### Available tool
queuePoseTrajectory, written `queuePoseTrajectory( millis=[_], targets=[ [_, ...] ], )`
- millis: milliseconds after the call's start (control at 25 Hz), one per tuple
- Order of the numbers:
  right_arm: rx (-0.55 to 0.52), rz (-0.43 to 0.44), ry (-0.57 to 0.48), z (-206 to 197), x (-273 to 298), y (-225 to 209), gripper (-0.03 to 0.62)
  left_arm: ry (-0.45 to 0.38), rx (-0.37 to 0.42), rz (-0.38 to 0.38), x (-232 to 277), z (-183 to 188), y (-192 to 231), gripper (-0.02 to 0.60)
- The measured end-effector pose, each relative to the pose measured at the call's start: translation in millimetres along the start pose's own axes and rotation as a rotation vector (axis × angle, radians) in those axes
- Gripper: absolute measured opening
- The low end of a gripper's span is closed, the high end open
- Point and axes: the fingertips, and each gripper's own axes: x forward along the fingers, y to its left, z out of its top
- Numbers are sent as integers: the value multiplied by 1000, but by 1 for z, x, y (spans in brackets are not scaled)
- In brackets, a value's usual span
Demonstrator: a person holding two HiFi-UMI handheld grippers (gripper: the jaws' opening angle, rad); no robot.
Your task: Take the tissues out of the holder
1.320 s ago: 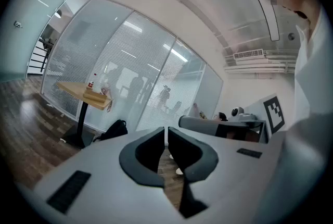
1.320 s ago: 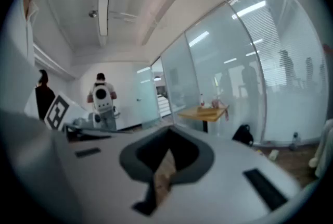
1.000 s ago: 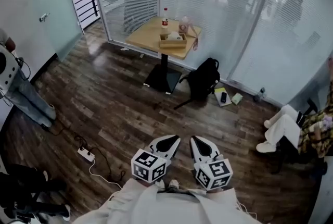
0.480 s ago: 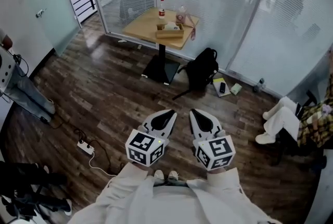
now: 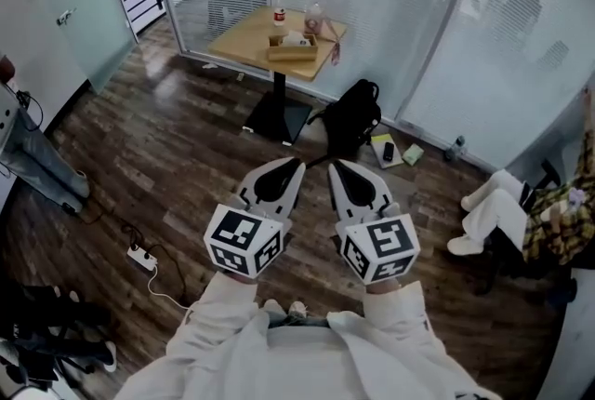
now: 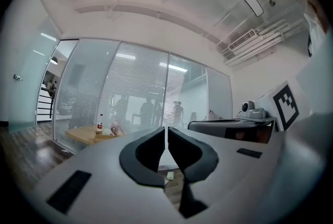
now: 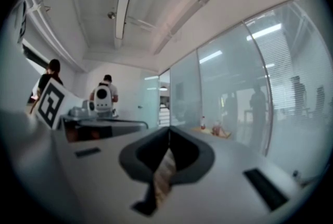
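Far off, a small wooden table stands by the glass wall. On it is a wooden tissue holder with white tissue showing, beside a bottle. My left gripper and right gripper are held side by side in mid-air, level, pointing towards that table, well short of it. Both are shut with nothing between the jaws. In the left gripper view the left gripper has its jaws together, and the table is small at the left. The right gripper is closed in its own view too.
A black backpack lies on the wood floor near the table's foot, with small items beside it. A power strip and cable lie at left. A seated person is at right, and another person's legs at left.
Both grippers have risen and moved forward together, staying shut. The table now sits higher and more to the left in the head view.
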Motion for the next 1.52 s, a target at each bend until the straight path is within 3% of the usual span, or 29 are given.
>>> queuePoseTrajectory(
  millis=[240,440,640,1080,1520],
  targets=[
    [65,25,56,-30,5,-10,12,-10,-58,0,11,-13,-1,25],
    [53,17,70,-35,26,-32,12,10,-110,17,37,-22,19,18],
    [81,-9,89,-42,61,-61,12,55,-108,-6,73,-33,44,18],
    [86,-65,58,-24,183,-109,12,55,-86,-102,166,-13,138,9],
    [103,-88,29,-17,270,-129,12,55,-112,-95,215,-12,223,9]
  ],
)
